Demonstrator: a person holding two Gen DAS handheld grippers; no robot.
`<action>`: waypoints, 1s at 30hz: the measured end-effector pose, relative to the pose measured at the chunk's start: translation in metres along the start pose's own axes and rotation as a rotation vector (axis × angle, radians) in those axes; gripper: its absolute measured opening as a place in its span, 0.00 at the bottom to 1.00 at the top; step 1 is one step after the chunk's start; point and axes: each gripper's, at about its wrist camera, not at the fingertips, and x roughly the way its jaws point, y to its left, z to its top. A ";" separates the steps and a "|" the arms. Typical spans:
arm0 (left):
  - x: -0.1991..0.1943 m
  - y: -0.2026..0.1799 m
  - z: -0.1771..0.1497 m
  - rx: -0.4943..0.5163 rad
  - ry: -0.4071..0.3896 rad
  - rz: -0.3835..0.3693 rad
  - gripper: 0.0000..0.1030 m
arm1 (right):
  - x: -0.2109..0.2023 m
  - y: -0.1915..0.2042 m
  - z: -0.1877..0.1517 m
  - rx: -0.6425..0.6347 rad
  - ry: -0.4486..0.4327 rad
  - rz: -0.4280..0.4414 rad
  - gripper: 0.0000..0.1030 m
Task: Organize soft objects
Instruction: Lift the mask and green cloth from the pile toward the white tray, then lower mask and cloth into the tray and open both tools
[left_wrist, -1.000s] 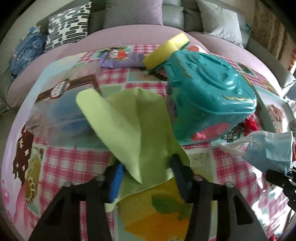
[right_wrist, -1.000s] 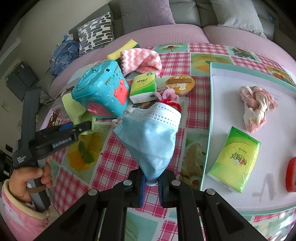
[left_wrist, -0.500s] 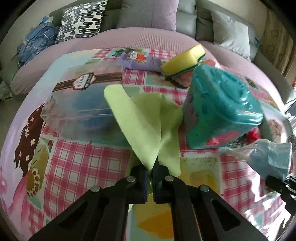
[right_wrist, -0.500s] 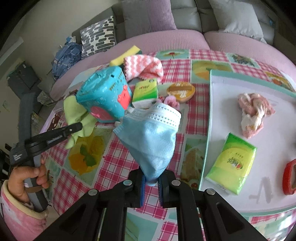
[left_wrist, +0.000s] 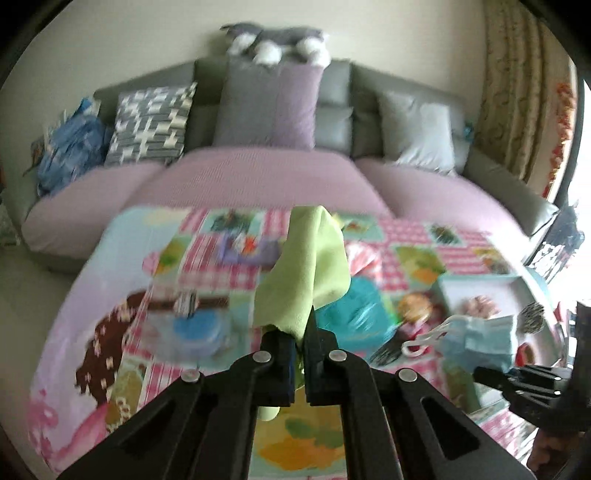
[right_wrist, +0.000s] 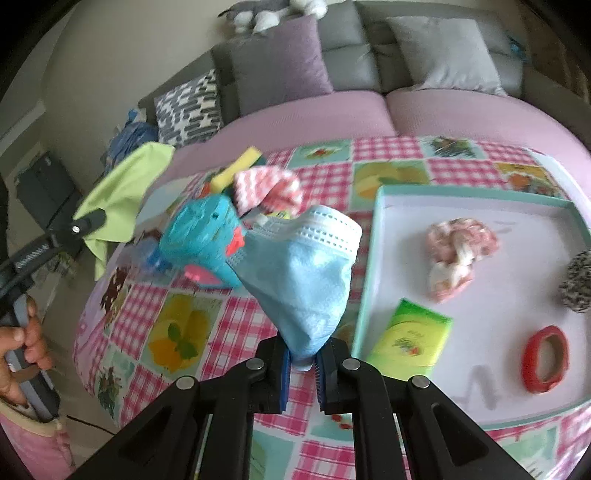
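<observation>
the right tongs were clenched on the blue face mask, the left tongs on the green cloth, both lifted clear of the table. each probably wanted carrying over the tray at three o'clock before letting go. a purple-covered sofa stood at twelve.

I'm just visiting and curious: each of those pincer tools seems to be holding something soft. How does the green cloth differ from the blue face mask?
The green cloth is plain yellow-green fabric draped in loose folds; the blue face mask is pale blue with a white pleated edge and a white ear loop. The cloth is pinched in the left gripper, the mask in the right gripper. Both are soft, held by one end and lifted above the table.
</observation>
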 end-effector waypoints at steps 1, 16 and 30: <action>-0.001 -0.005 0.005 0.010 -0.013 -0.011 0.03 | -0.003 -0.003 0.000 0.007 -0.008 -0.003 0.11; 0.007 -0.131 0.048 0.192 -0.070 -0.256 0.03 | -0.054 -0.104 0.010 0.219 -0.130 -0.166 0.11; 0.105 -0.249 -0.018 0.356 0.168 -0.392 0.03 | -0.026 -0.179 0.003 0.333 -0.076 -0.272 0.11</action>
